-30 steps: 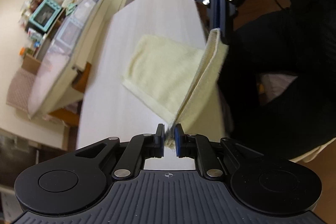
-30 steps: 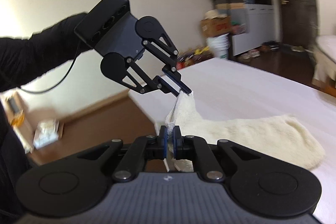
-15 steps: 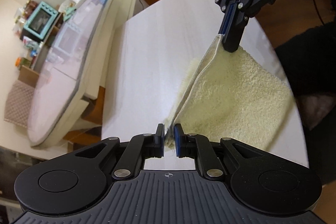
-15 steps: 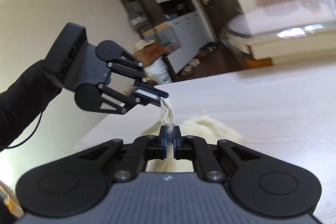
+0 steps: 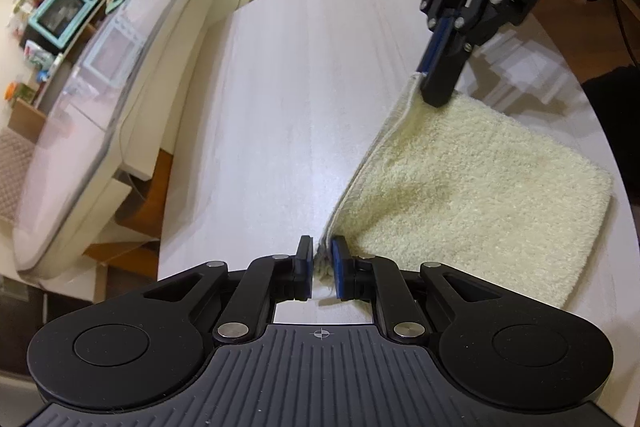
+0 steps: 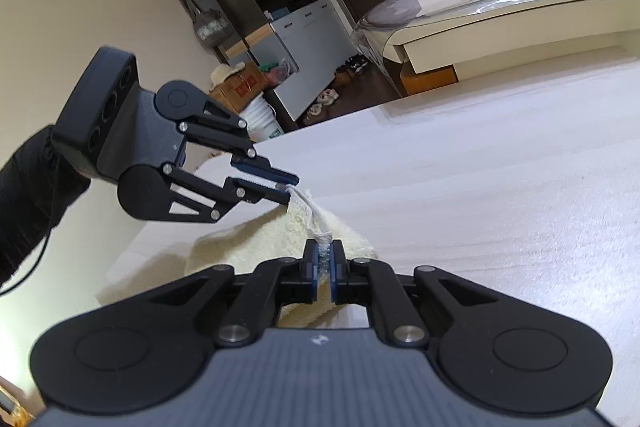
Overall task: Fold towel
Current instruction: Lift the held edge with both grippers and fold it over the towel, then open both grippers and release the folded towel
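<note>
While we are looking along the left wrist camera, our left gripper is opening its jaws, and a visible gap is showing between the left pad and the near corner of the pale yellow towel, which is sitting between the pads close against the right one. That towel is lying folded on the white table, toward the table's right edge, with its stitched hem rising from our left gripper up to the right gripper. Seen from here, the right gripper is coming down onto the far corner of the same hem, its fingers close together with the cloth edge at their tips. A curved glass-topped counter is standing to the left of the table, with a teal toy oven behind it.

Through the right wrist camera, our right gripper is parting its jaws slightly, though they are standing nearly together, and the towel's corner is sitting between the blue pads; we cannot tell whether they are pressing on it. Across from us, the left gripper is carried by a black sleeve, its fingers a little apart around the other corner. Between both corners the hem is hanging raised, while the rest of the towel is resting on the table.
</note>
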The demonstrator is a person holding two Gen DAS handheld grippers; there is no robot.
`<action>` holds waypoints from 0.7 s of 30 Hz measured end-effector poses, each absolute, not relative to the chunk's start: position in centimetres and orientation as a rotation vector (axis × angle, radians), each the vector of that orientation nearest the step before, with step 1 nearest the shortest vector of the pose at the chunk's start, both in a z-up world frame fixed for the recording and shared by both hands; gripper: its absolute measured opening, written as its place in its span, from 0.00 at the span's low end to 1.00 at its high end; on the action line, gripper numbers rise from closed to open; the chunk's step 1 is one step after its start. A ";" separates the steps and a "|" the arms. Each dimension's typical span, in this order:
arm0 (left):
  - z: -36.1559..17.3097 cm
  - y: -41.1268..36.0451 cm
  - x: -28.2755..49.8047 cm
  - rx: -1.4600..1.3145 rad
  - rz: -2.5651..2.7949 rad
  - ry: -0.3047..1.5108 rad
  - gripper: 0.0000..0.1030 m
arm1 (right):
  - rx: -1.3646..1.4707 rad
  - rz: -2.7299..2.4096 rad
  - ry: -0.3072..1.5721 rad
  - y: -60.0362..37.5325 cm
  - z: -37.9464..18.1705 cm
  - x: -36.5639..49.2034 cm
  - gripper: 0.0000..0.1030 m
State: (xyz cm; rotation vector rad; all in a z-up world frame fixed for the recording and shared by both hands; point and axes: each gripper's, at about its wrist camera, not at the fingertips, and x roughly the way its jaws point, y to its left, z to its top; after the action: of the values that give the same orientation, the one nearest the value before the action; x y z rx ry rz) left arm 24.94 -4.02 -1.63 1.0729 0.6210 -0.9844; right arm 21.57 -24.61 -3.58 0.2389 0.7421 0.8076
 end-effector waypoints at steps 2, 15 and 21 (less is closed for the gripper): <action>-1.7 -4.0 25.5 1.051 -0.955 0.622 0.27 | 0.224 0.802 0.743 -24.6 -3.5 21.2 0.14; 0.0 -1.9 24.7 0.896 -0.777 0.593 0.54 | 0.157 0.761 0.642 -25.2 -1.9 18.4 0.30; 0.0 -1.9 24.9 0.818 -0.763 0.611 0.56 | 0.084 0.808 0.610 -23.4 -1.4 17.2 0.30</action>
State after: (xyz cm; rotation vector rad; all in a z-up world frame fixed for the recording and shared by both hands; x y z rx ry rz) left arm 24.94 -1.89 -0.04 0.8179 0.6111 -0.7626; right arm 17.24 -23.42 -1.41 0.0841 0.6096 0.8079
